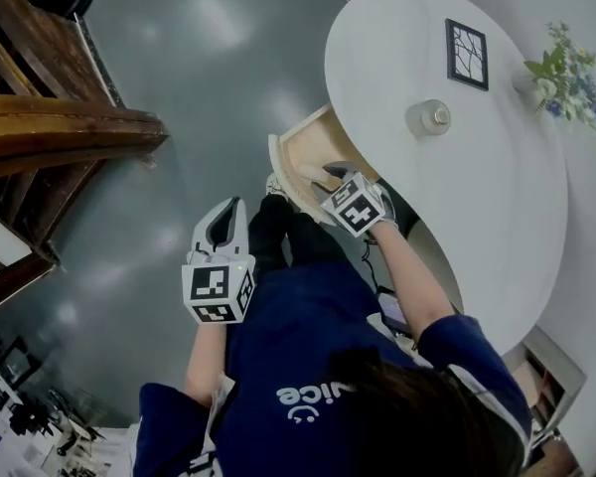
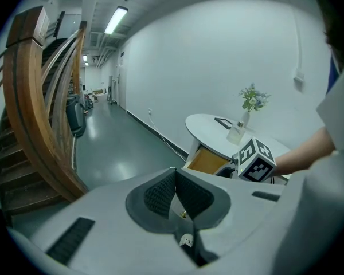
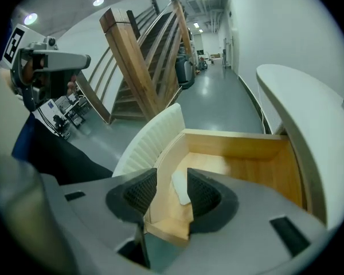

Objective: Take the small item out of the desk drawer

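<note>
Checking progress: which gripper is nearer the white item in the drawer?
Right. The right gripper hangs open above the white item in the drawer; the left gripper is shut, over the floor.

This is a large hall in an institutional or lab-type building, partly staged as a home. A polished grey floor (image 1: 209,58) runs into a long corridor between bare white walls (image 2: 206,67) under ceiling strip lights (image 2: 116,19). A broad wooden staircase (image 2: 40,125) with curved banisters rises at one side. A round white counter (image 1: 497,217) carries a vase of flowers (image 1: 566,78) and a framed picture (image 1: 467,54). Tables cluttered with equipment (image 1: 25,425) stand nearby.
</note>
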Available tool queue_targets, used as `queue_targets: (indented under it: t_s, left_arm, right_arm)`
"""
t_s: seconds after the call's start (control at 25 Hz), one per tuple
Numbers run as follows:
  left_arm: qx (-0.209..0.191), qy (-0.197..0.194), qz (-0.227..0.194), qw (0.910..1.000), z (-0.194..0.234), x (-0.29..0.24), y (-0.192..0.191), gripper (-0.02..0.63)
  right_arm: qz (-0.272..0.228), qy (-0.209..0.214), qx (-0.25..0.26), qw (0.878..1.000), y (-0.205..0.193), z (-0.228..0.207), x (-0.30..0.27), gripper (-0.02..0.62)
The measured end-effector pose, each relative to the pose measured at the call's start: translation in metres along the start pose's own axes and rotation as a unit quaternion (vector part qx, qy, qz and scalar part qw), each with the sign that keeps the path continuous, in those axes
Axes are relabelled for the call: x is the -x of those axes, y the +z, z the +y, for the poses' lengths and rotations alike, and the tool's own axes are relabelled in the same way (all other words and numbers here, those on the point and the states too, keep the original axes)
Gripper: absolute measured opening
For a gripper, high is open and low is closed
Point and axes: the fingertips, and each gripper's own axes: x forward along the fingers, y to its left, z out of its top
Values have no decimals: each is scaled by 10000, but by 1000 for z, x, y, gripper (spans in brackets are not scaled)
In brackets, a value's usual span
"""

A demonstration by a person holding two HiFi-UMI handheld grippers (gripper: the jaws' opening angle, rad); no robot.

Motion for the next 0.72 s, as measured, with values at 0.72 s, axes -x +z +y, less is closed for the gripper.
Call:
queue_targets:
  t_s: [0.72]
  left_arm:
    - [16, 540, 296, 9981, 35, 5, -27, 3]
  right_arm:
    - [1263, 608, 808, 9868, -30, -11, -86, 192]
